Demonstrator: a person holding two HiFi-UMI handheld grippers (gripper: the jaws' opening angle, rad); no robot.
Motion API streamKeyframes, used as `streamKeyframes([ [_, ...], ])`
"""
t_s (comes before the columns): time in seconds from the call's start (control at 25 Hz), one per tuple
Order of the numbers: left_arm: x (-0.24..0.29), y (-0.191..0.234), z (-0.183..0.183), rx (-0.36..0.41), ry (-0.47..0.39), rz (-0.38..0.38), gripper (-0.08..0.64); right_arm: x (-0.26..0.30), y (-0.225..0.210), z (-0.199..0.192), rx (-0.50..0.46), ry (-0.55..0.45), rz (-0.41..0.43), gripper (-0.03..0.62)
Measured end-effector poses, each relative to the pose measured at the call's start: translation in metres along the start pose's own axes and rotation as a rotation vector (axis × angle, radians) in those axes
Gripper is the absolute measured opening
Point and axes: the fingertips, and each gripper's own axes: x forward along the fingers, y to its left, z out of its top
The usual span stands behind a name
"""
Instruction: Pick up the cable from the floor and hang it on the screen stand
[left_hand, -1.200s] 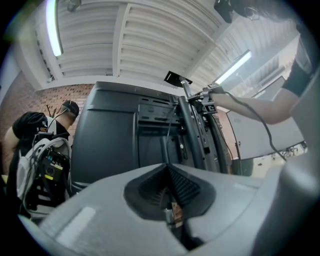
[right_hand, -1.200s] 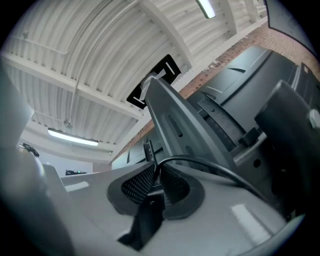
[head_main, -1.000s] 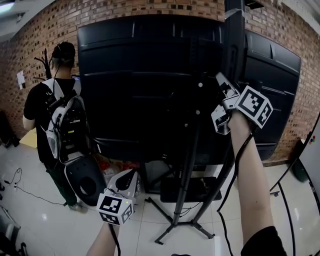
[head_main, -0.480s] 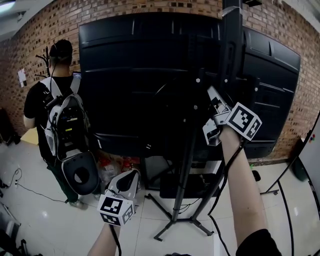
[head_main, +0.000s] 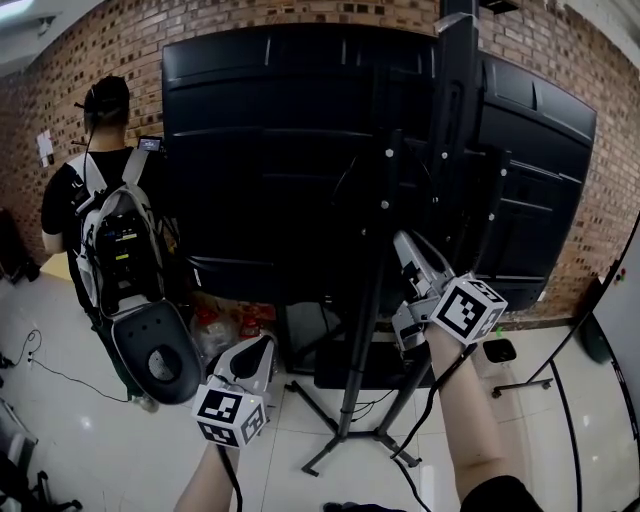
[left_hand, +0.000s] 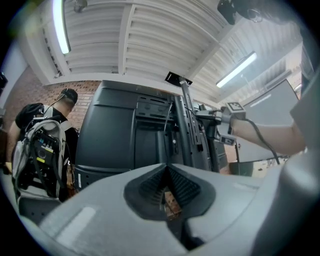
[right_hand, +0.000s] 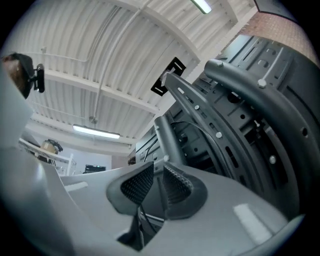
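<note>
Cable (right_hand: 144, 220): a thin dark strand, apparently pinched in the narrow gap of the right tool (right_hand: 158, 171), close beside the screen stand (head_main: 452, 150). Left tool (left_hand: 166, 169) is pressed together, empty. Recommendation: hold the pinch firm and loop the cable over a stand bracket before releasing.

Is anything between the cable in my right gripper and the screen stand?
Nothing visible. The right gripper, pinching the thin cable, is right beside the screen stand's pole with only open air between. The person with the backpack stands well off to the left.
</note>
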Motion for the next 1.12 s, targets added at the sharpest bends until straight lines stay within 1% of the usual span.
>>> streamKeyframes([
  [0.16, -0.001, -0.008, -0.012, -0.022, 0.021, -0.001, 0.005, -0.047, 0.022, -0.047, -0.177, 0.007, -0.057, 0.049],
  [0.2, -0.002, -0.011, -0.016, -0.027, 0.030, -0.004, 0.005, -0.057, 0.027, -0.059, -0.205, 0.014, -0.067, 0.049],
  [0.24, -0.003, -0.013, -0.019, -0.031, 0.036, -0.006, 0.005, -0.065, 0.031, -0.071, -0.216, 0.024, -0.072, 0.048],
  [0.4, -0.009, -0.022, -0.025, -0.038, 0.038, 0.000, 0.005, -0.088, 0.040, -0.118, -0.211, 0.087, -0.072, 0.038],
  [0.48, -0.011, -0.030, -0.029, -0.042, 0.039, -0.007, 0.005, -0.097, 0.044, -0.136, -0.252, 0.109, -0.085, 0.032],
  [0.6, -0.016, -0.044, -0.038, -0.037, 0.058, -0.036, 0.005, -0.112, 0.064, -0.158, -0.407, 0.109, -0.089, 0.023],
  [0.68, -0.027, -0.051, -0.049, -0.025, 0.080, -0.038, 0.005, -0.124, 0.082, -0.175, -0.476, 0.115, -0.068, 0.015],
  [0.76, -0.037, -0.055, -0.061, -0.021, 0.100, -0.034, 0.005, -0.134, 0.095, -0.192, -0.488, 0.142, -0.043, 0.009],
  [0.84, -0.044, -0.060, -0.070, -0.039, 0.120, -0.033, 0.005, -0.140, 0.104, -0.210, -0.480, 0.195, -0.023, 0.009],
  [1.0, -0.055, -0.055, -0.087, -0.038, 0.136, 0.029, 0.005, -0.147, 0.122, -0.236, -0.476, 0.277, 0.023, 0.008],
  [1.12, -0.061, -0.063, -0.093, -0.082, 0.139, 0.026, 0.005, -0.152, 0.127, -0.250, -0.447, 0.307, 0.037, 0.008],
])
